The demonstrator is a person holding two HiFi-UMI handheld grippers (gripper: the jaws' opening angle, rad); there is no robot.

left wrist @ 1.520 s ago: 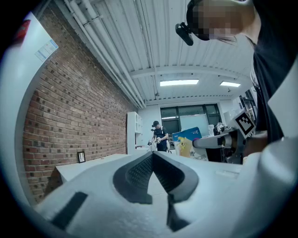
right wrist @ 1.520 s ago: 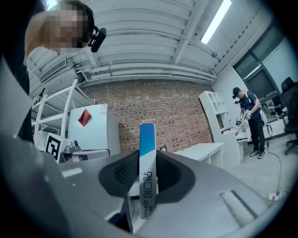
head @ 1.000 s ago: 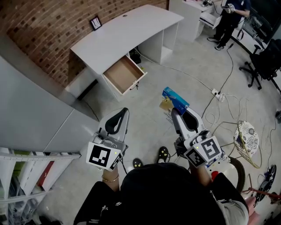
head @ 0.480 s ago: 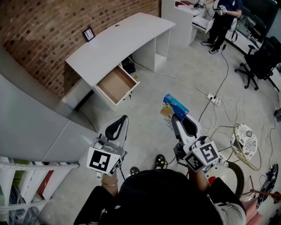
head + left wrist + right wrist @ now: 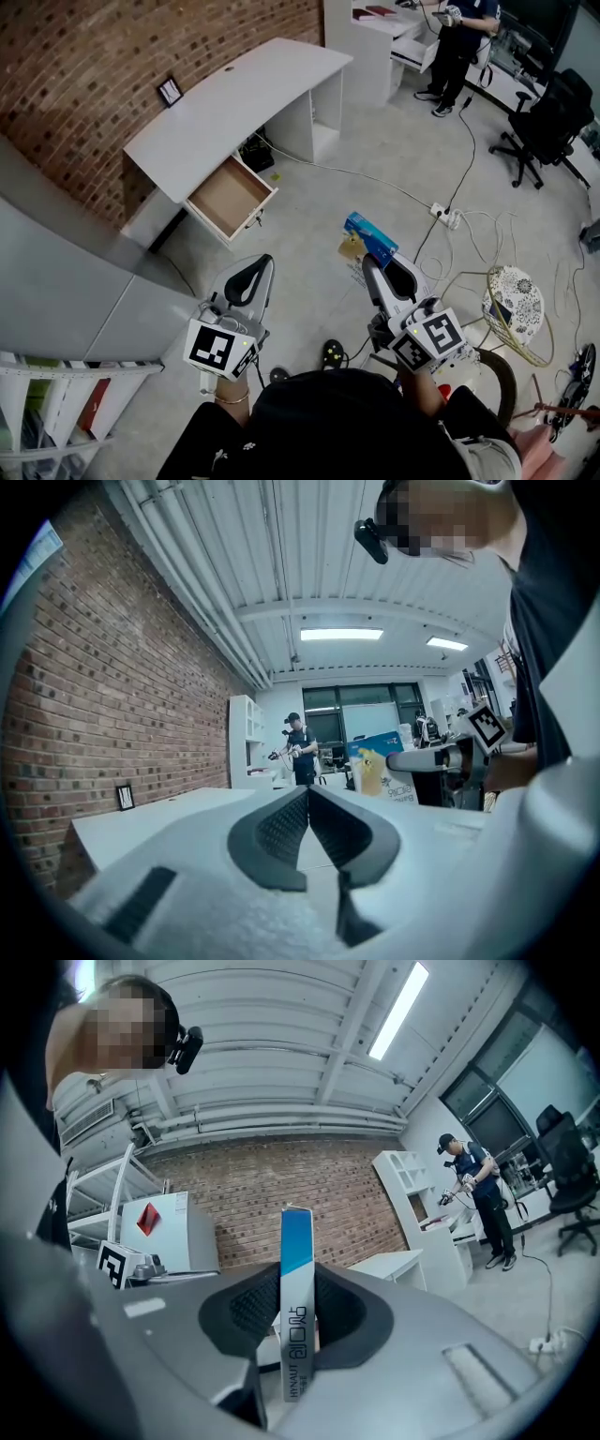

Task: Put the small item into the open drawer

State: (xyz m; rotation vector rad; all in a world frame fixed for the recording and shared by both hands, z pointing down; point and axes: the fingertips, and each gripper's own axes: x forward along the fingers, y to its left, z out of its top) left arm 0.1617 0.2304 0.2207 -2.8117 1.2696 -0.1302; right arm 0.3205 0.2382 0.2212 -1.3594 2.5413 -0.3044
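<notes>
A flat blue and white box (image 5: 370,237) stands on edge between the jaws of my right gripper (image 5: 372,265), which is shut on it; the right gripper view shows the box's narrow side (image 5: 296,1307) pinched between the dark pads. My left gripper (image 5: 262,267) is shut with nothing in it, its pads (image 5: 281,825) meeting at the tips. The open wooden drawer (image 5: 228,196) juts from under the white desk (image 5: 234,98), ahead and to the left of both grippers, well apart from them.
A brick wall (image 5: 84,66) runs behind the desk. Cables and a power strip (image 5: 442,217) lie on the concrete floor to the right. A round patterned stool (image 5: 515,302) and black office chair (image 5: 548,117) stand at right. A person (image 5: 454,33) stands at the far desk.
Both grippers have travelled across the floor with the box still held. The desk and its open drawer have slid left and down in the head view.
</notes>
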